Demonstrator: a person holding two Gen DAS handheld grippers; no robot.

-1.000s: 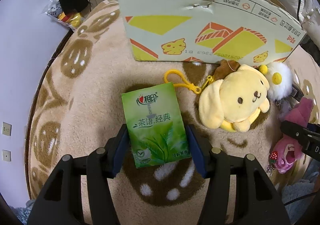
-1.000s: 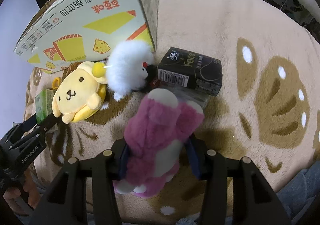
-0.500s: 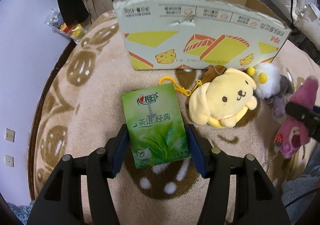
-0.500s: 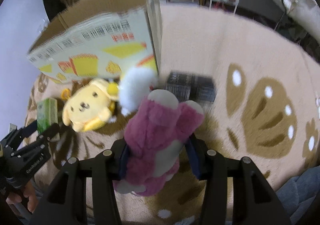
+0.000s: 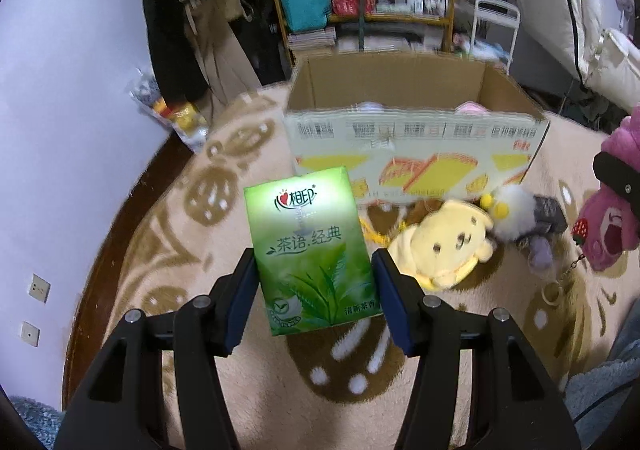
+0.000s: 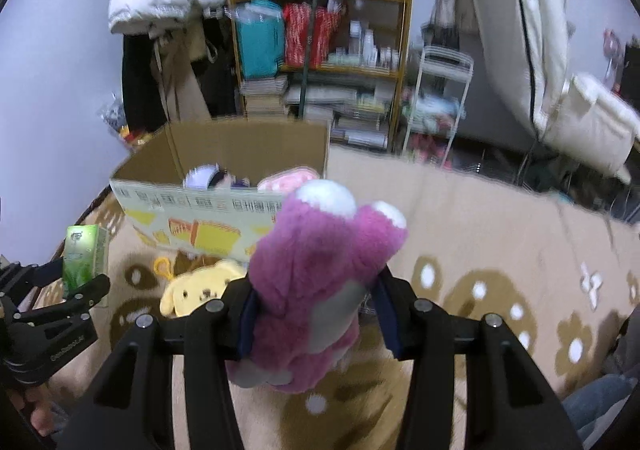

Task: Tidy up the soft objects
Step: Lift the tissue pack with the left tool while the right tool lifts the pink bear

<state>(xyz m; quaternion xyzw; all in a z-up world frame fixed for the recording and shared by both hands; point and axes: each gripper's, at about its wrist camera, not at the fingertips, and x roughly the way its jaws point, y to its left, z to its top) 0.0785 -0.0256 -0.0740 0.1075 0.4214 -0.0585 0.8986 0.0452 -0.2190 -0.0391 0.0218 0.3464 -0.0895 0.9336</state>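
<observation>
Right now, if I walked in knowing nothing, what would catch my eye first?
Probably the pink plush bear squeezed in the right gripper, and the green tissue pack clamped in the left gripper. Behind them an open cardboard box stands on the beige rug, a yellow plush dog lying before it.

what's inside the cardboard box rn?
Inside the cardboard box: a white-purple soft item and a pink fluffy one peek over the front wall. Everything lower is hidden.

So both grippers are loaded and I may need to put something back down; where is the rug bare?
Bare beige paw-print rug right of the cardboard box. Crowded before the box: yellow plush dog, white fluffy toy, black packet.
</observation>
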